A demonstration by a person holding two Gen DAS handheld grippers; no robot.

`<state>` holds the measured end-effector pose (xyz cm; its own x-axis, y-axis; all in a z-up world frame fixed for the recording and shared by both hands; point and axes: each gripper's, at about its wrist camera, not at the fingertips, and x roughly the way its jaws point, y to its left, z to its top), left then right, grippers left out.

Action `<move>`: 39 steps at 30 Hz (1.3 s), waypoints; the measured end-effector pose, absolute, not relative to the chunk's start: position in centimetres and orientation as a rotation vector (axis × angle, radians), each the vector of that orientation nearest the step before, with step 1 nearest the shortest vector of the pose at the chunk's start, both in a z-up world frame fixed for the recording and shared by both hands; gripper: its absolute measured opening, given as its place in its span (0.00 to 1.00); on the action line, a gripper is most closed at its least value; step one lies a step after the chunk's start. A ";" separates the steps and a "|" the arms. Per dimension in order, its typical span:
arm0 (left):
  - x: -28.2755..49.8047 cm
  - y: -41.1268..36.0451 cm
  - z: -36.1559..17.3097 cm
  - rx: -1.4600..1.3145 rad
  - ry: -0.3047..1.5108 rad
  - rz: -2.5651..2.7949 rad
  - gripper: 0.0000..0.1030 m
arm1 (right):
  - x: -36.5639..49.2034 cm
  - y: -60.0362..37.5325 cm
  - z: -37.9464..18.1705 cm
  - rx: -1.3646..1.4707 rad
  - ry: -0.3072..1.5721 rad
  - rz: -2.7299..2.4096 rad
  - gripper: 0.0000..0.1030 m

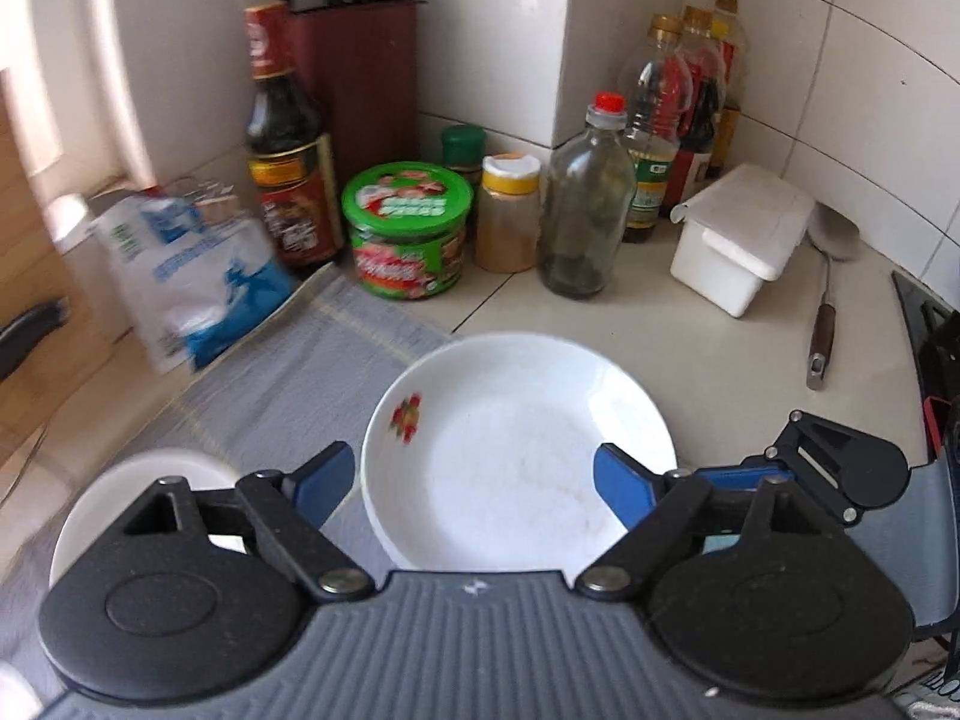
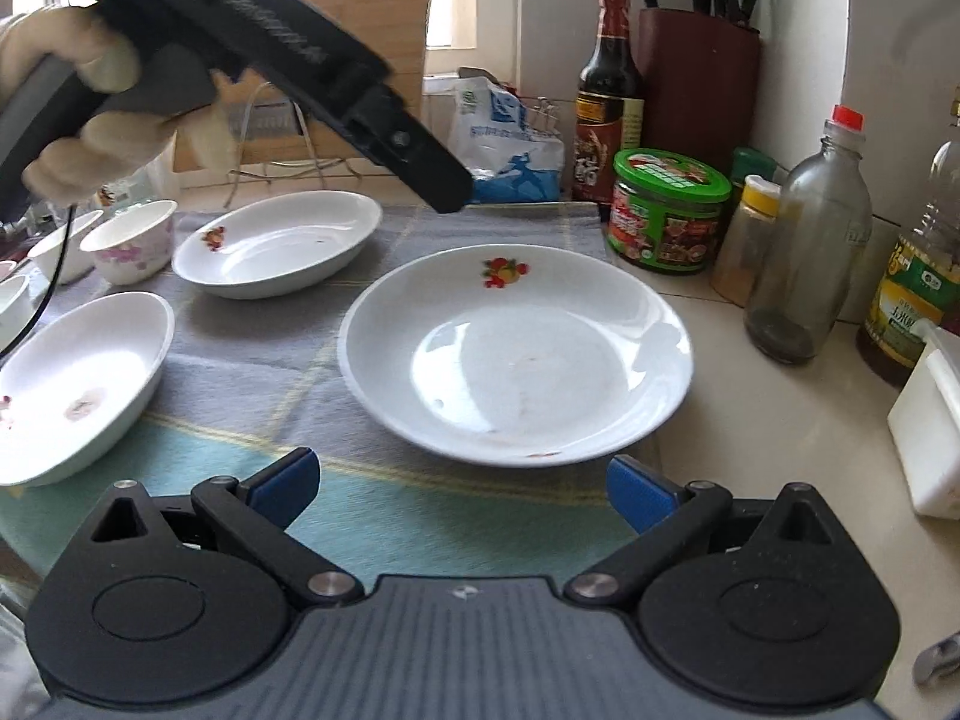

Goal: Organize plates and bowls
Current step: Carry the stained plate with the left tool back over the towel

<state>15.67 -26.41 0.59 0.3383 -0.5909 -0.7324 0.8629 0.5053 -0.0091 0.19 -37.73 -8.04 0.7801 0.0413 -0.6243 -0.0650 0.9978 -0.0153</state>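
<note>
Countertop labels (image 2: 665, 227) blurred, unreadable

Both wrist views angled down, close, sharing plate (image 1: 516, 456) (fruit-printed)

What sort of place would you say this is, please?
Most likely a home kitchen counter: a knife block and sauce bottles stand against the tiled wall, with a spatula and white plates on the worktop.

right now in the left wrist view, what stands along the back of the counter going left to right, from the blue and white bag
blue and white bag → dark sauce bottle → green-lidded tub → yellow-capped spice jar → red-capped glass bottle → white lidded box → spatula
</note>
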 end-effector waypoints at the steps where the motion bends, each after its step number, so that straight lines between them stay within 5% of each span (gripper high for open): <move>1: 15.0 -25.7 0.5 0.419 0.750 -0.960 0.84 | -0.1 -37.3 -8.0 -0.039 0.670 0.055 1.00; 27: 3.7 -5.7 -1.7 0.299 0.849 -0.581 0.84 | -2.6 -22.6 -8.9 -0.217 0.716 0.293 1.00; 39: 4.8 -4.1 -2.3 0.232 0.874 -0.477 0.84 | -1.3 -20.6 -9.9 -0.290 0.725 0.453 1.00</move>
<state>4.79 -4.14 -2.32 0.5460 -0.3058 -0.7800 0.4912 0.8711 0.0023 -1.32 -20.65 -9.89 0.6590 0.2957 -0.6916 -0.4920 0.8649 -0.0991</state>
